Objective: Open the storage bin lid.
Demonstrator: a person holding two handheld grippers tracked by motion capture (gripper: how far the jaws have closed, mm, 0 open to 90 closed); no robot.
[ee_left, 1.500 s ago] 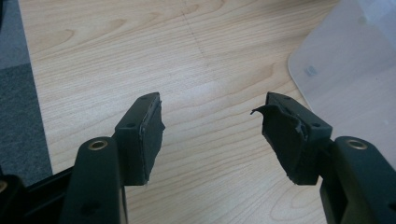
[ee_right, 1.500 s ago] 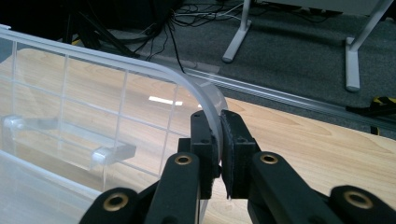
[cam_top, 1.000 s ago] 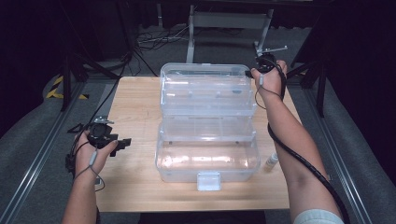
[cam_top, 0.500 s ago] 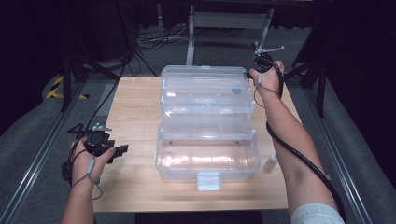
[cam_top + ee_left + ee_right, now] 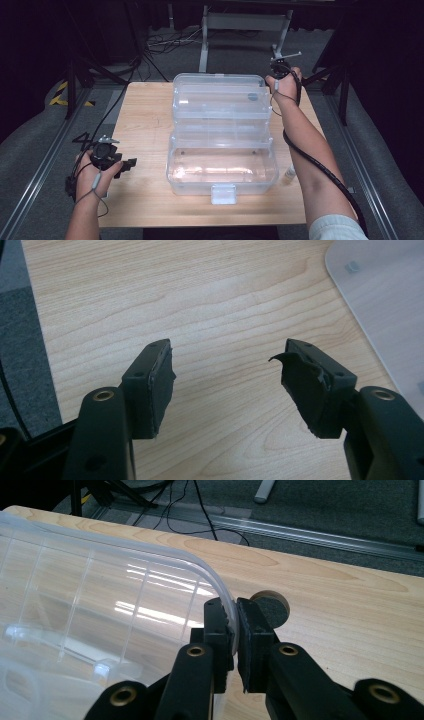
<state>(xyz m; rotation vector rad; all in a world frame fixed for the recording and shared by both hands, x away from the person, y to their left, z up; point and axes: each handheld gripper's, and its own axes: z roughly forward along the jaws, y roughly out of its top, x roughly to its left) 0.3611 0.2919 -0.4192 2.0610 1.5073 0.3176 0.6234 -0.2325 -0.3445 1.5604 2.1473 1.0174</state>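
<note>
My right gripper (image 5: 234, 645) has its two black jaws clamped on the rounded corner rim of the clear plastic lid (image 5: 100, 590) of a large hinged storage box, the thin edge pinched between the pads. In the high view that right gripper (image 5: 281, 70) sits at the far right corner of the raised lid (image 5: 217, 95), my right hand (image 5: 286, 84) wrapped around it and its thick black cable (image 5: 320, 165) trailing back along my forearm. Just past the jaws, on the table beyond the lid's corner, lies a small round dark disc with a pale rim (image 5: 270, 607), close to the pads; I cannot tell whether it touches them.

Toward me from that grip, the lid runs down to the see-through box base (image 5: 222, 167), which stands open on the light wooden table (image 5: 145, 115) with its white front latch (image 5: 223, 194) facing me. A small pale tube-like object (image 5: 289, 173) lies just beside the base's near right corner.

My left gripper (image 5: 227, 385) is well apart from the box, off to its left near the table's front edge. Its jaws stand wide apart with nothing between them, only bare wood below. In the high view my left hand (image 5: 95, 172) holds the left gripper (image 5: 131, 163) low over the table, jaws pointing toward the box.
</note>
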